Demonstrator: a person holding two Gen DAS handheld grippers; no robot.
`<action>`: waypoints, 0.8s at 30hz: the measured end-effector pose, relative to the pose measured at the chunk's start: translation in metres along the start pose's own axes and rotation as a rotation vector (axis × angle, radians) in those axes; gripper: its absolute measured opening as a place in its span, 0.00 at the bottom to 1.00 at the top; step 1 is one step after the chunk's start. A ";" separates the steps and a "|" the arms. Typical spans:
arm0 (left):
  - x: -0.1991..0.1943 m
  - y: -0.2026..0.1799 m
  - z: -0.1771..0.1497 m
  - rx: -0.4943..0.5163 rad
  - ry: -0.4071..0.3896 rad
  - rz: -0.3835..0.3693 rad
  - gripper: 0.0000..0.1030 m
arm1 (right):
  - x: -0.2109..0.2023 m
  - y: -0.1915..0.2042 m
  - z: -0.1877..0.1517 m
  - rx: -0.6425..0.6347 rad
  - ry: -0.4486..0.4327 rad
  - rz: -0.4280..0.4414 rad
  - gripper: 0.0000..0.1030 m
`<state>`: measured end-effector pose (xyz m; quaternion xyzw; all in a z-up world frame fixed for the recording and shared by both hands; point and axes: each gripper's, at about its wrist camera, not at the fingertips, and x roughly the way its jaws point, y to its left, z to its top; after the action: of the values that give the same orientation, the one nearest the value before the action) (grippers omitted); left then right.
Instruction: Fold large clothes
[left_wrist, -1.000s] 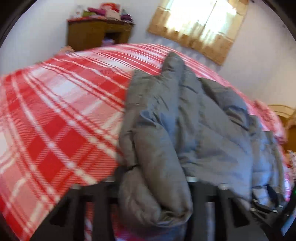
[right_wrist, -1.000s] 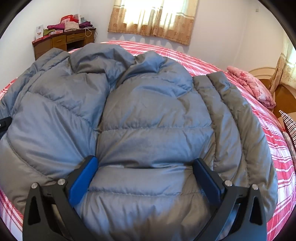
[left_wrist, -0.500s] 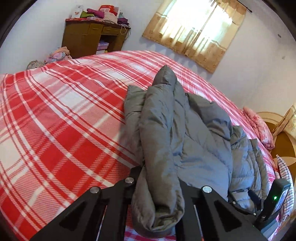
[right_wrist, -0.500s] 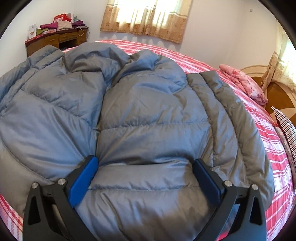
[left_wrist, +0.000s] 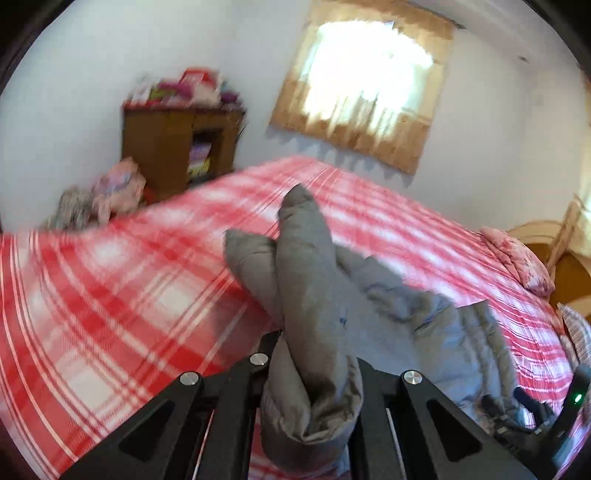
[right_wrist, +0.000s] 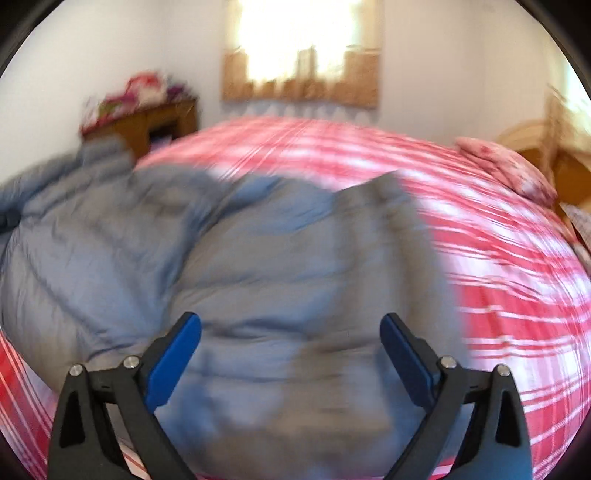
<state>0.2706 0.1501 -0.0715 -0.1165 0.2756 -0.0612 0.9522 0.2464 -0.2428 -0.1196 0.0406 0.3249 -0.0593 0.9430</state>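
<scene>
Jacket fabric is bunching between the fingers of the left hand-held gripper (left_wrist: 312, 373), which is clamped on a thick fold of the grey puffer jacket (left_wrist: 314, 280). In the left wrist view that fold is now rising higher than half a second ago, standing up toward 12 o'clock as a tall ridge, while the rest of the garment is trailing off toward 4 o'clock across the red plaid bed (left_wrist: 122, 295). More bedspread is showing at 9 o'clock, and the cabinet (left_wrist: 173, 147) and curtained window (left_wrist: 365, 85) are sitting lower in frame and blurring, so this side is lifting and tilting back. The other gripper's body is peeking in at 4 o'clock

In the right wrist view the right hand-held gripper (right_wrist: 291, 354) is spread wide, its blue pads (right_wrist: 173, 360) holding nothing. A moment ago the jacket (right_wrist: 258, 280) was filling nearly the whole frame; now it is shrinking toward 8 o'clock, plaid is opening up from 1 to 4 o'clock, and everything is smearing, so this gripper is pulling away fast

Judging by this, the left edge is being carried over for a fold, with the right side free to regrasp
</scene>
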 end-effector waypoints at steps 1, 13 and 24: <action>-0.006 -0.020 0.007 0.041 -0.025 -0.008 0.05 | -0.004 -0.022 0.002 0.038 -0.006 -0.020 0.97; 0.016 -0.261 -0.018 0.534 -0.067 -0.204 0.05 | 0.003 -0.235 -0.037 0.379 0.058 -0.300 0.99; 0.064 -0.360 -0.160 0.966 0.040 -0.219 0.11 | 0.003 -0.259 -0.056 0.442 0.075 -0.251 1.00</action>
<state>0.2189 -0.2388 -0.1437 0.3110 0.2199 -0.2837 0.8800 0.1785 -0.4925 -0.1753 0.2072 0.3412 -0.2437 0.8839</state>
